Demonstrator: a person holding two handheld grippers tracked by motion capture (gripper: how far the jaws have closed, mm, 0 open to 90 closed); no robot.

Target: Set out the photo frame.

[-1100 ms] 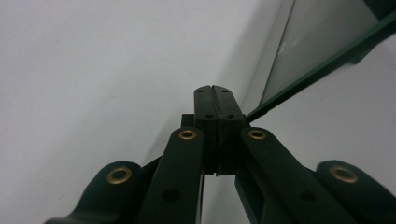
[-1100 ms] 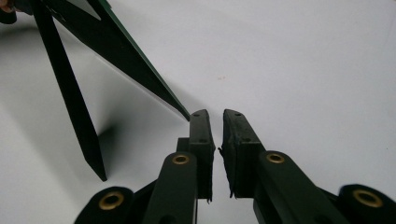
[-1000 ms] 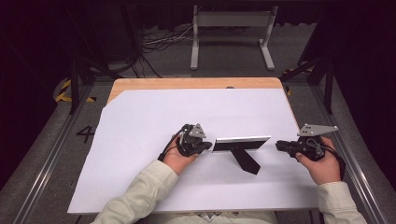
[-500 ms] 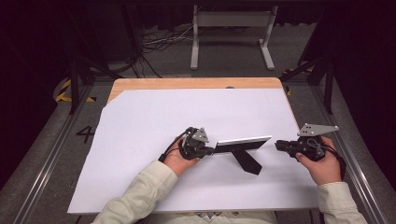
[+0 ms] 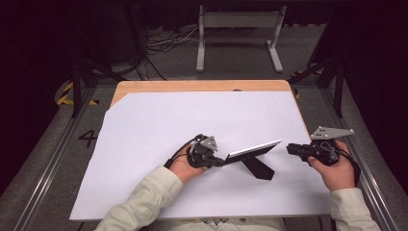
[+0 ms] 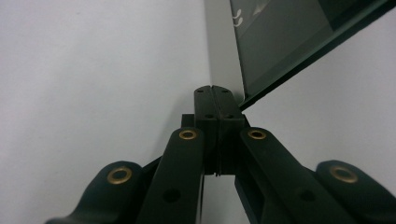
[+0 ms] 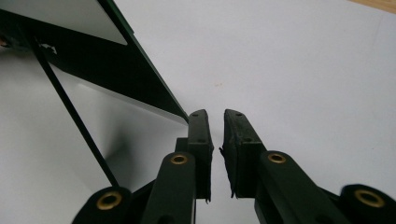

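Seen from the high view, your left gripper (image 5: 217, 161) meets the near-left corner of the picture frame (image 5: 253, 149), which stands tilted on the white sheet (image 5: 159, 125), its right end raised. The frame's black stand (image 5: 258, 168) splays toward you from the frame's middle. Your right gripper (image 5: 291, 149) sits just right of the frame's raised end, apart from it, with its grey plate (image 5: 331, 132) above your right hand (image 5: 337, 169).

From this height the spacing of either gripper's jaws is too small to read; the gripper views supply it. The left gripper view shows your left gripper (image 6: 215, 93) with its pads pressed flat together, no gap between them, and the frame (image 6: 299, 37) just beside the right pad at its lower corner; whether an edge is pinched there cannot be told. The right gripper view shows your right gripper (image 7: 215, 116) with a narrow gap between the pads and nothing in it. The frame's (image 7: 116, 60) corner tip touches or nearly touches the left pad from outside.
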